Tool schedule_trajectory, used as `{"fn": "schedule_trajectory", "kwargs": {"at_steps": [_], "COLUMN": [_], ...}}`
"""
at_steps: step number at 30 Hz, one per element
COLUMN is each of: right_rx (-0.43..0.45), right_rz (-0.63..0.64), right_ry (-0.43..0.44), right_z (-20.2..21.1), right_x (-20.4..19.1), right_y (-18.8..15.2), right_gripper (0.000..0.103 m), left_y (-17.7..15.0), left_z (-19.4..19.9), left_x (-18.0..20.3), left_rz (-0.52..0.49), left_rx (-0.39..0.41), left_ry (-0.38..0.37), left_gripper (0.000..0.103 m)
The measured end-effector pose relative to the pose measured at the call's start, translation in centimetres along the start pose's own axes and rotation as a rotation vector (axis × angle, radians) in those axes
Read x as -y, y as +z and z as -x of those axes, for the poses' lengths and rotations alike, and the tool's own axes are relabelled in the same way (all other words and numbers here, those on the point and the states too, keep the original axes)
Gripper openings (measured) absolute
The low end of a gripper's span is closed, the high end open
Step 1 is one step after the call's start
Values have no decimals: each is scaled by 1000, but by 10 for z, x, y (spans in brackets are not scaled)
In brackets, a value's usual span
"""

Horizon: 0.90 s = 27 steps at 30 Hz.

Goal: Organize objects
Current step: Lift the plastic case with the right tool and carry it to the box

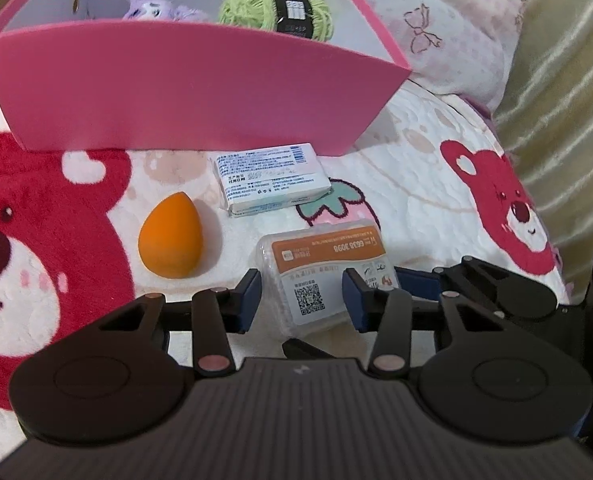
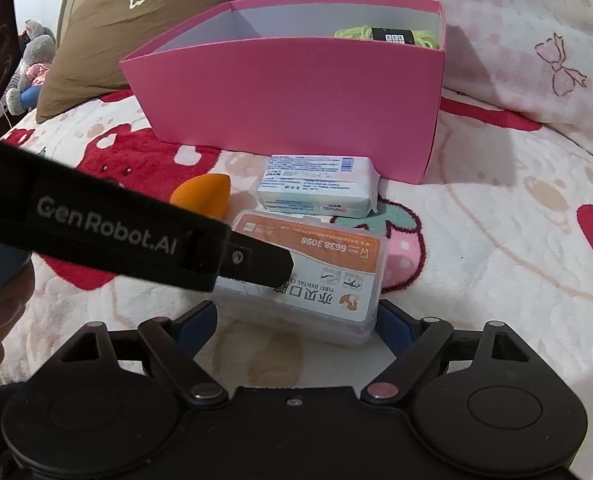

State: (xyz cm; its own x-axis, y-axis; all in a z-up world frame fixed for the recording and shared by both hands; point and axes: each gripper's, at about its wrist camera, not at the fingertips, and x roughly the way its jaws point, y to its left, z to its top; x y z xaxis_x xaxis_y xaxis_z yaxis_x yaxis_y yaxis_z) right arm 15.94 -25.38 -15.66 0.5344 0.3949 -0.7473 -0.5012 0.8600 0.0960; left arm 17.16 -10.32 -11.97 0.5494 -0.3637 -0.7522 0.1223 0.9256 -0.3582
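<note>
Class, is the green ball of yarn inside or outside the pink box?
Inside. The green ball of yarn sits behind the front wall of the pink cardboard box, below its rim.

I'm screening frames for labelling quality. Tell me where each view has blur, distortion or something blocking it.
Left wrist view: fisheye bows the pink box rim; the purple plush inside is soft; the clear plastic case label is legible. Right wrist view: the left gripper's branded arm crosses the frame, hiding part of the orange sponge and case; the background is dim.
</note>
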Motion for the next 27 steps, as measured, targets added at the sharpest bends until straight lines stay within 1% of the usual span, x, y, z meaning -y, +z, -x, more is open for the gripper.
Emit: {"fn": "schedule_trajectory", "kwargs": {"at_steps": [5,12,17,21,24,27], "right_rx": [9,29,55,68,83,84], "right_rz": [3,-3,-12,-24,-29,-62], "right_ry": [13,24,19,41,34,55], "right_z": [5,18,30,41,52,60], "right_x": [-5,-11,-17,-20,-27,-31], "right_y": [0,0,1,3,6,11], "right_gripper": [89,89,89,89,89,89], "left_y": [-1,-3,-5,-5,-2,0], "left_z": [11,29,45,61,74,89], "left_x": [2,3,10,15,16,17], "left_rz": [-18,-22,-70,-109,-126,-151], "left_rx": [-1,15,44,63,56,51], "left_ry": [8,-7,-8,-18,-14,-14], "left_gripper": [43,43,43,43,43,43]}}
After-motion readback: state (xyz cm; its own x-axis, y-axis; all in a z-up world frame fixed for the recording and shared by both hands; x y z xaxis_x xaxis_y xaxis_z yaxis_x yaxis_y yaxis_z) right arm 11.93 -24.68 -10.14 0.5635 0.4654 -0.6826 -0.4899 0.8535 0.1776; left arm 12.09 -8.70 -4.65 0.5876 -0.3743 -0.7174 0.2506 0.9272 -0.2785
